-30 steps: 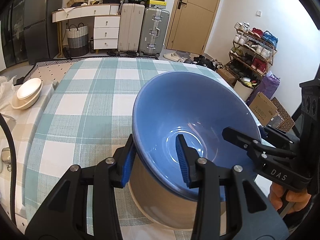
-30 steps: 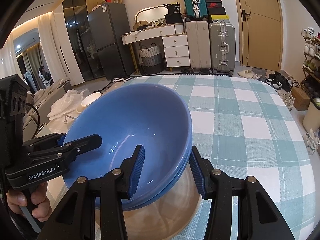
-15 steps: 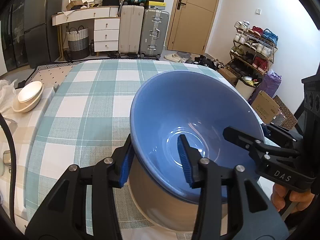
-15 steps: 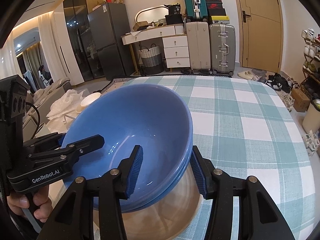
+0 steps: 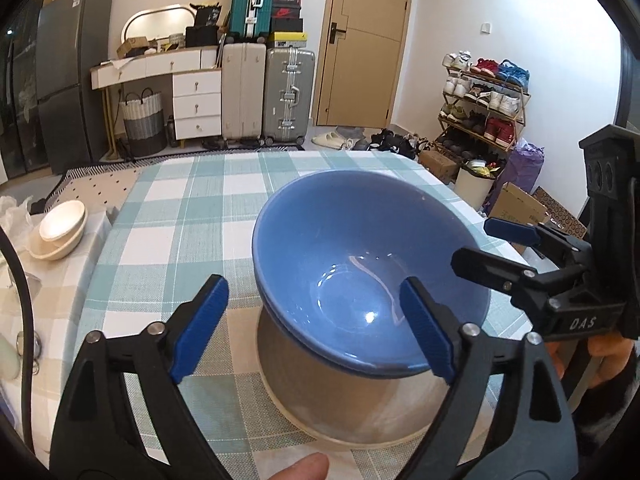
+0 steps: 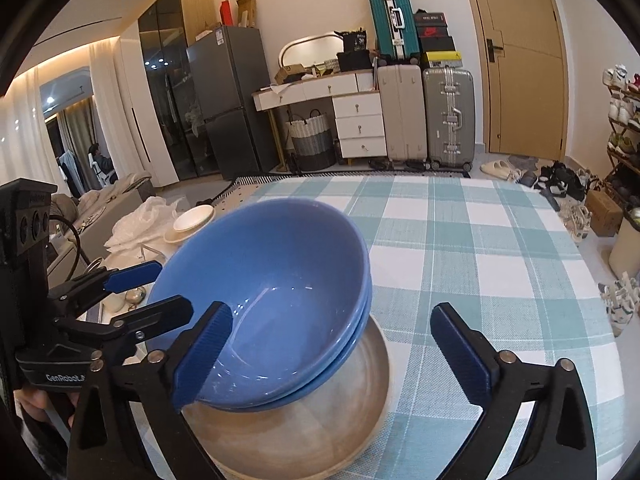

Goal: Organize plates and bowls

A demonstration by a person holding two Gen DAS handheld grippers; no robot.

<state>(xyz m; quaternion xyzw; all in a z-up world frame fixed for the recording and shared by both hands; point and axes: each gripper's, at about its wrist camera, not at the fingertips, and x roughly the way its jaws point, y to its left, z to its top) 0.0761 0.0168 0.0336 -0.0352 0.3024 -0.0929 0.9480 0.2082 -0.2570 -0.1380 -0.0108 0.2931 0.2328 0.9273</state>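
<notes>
**A:** Left wrist view: the left gripper (image 5: 316, 316) is sitting with its jaws spread wide on either side of the blue bowls' (image 5: 360, 264) near rim, not touching. The bowls are nesting, tilted, on the beige plate (image 5: 344, 412).

**B:** Right wrist view: the right gripper (image 6: 332, 352) is gaping too, straddling the blue bowls (image 6: 272, 292). The plate (image 6: 312, 432) is lying under them on the checked tablecloth (image 6: 480, 264); white bowls (image 6: 190, 222) are sitting well beyond the blue ones.
</notes>
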